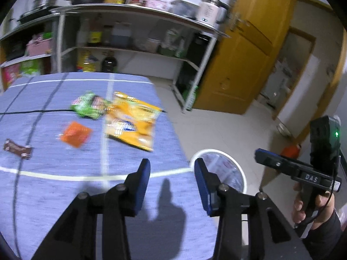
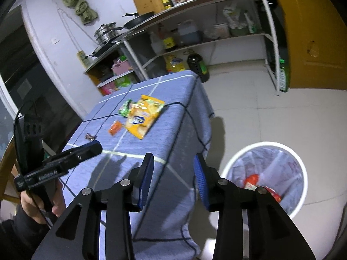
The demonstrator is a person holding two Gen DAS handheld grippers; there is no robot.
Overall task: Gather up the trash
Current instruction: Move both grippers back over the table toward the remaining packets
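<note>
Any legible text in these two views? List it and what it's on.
"DAS": on the right gripper body, left wrist view.
"GenRobot AI": on the left gripper body, right wrist view; small, last letters uncertain.
Yellow snack bag, green wrapper, brown wrapper, shelf bottles: print too blurred to read.

A blue tablecloth (image 1: 65,195) with white and dark grid lines bears yellow (image 1: 132,125), green (image 1: 90,105) and orange (image 1: 76,134) wrappers.

Yellow snack bag (image 2: 144,117), green wrapper (image 2: 125,108), orange packet (image 2: 115,127) and brown candy wrapper (image 2: 90,137) lie flat together; red wrappers (image 2: 252,181) sit in the white bin (image 2: 301,162).
</note>
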